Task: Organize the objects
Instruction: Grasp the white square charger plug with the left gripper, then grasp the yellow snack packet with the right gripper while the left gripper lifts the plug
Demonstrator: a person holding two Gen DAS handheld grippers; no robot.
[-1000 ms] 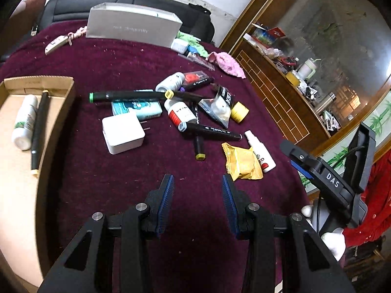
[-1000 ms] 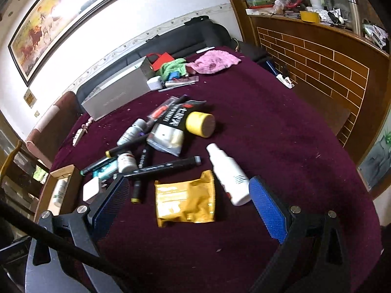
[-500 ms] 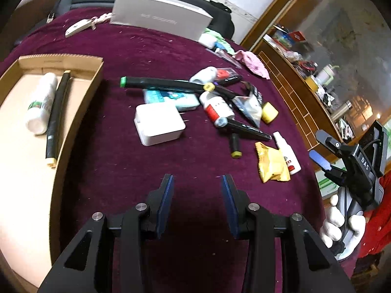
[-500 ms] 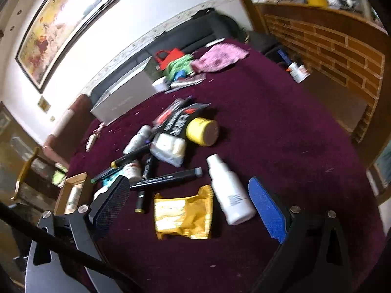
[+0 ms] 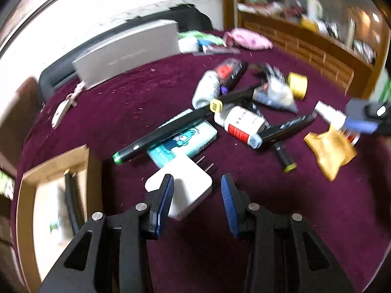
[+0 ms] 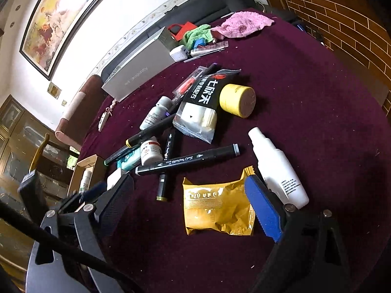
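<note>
A pile of small objects lies on the purple table. My left gripper (image 5: 196, 195) is open and low over the white charger (image 5: 188, 183), which sits partly between its fingers. Behind it lie a teal case (image 5: 183, 141), a green-tipped marker (image 5: 158, 136) and a red-labelled bottle (image 5: 242, 124). My right gripper (image 6: 190, 195) is wide open around the yellow packet (image 6: 215, 207), with the white spray bottle (image 6: 276, 168) beside its right finger. A black marker (image 6: 188, 161) lies just beyond. The cardboard tray (image 5: 56, 168) at the left holds a white bottle and a black pen.
A grey box (image 5: 127, 53) stands at the back, with a pink cloth (image 6: 242, 23) and green cloth (image 6: 198, 33) near it. A yellow jar (image 6: 237, 100) and black pouch (image 6: 202, 102) lie mid-table. A brick-patterned counter (image 6: 342, 24) bounds the right side.
My left gripper has moved forward and down to the white charger, with the view swinging right. My right gripper has come closer over the yellow packet. Both stay open.
</note>
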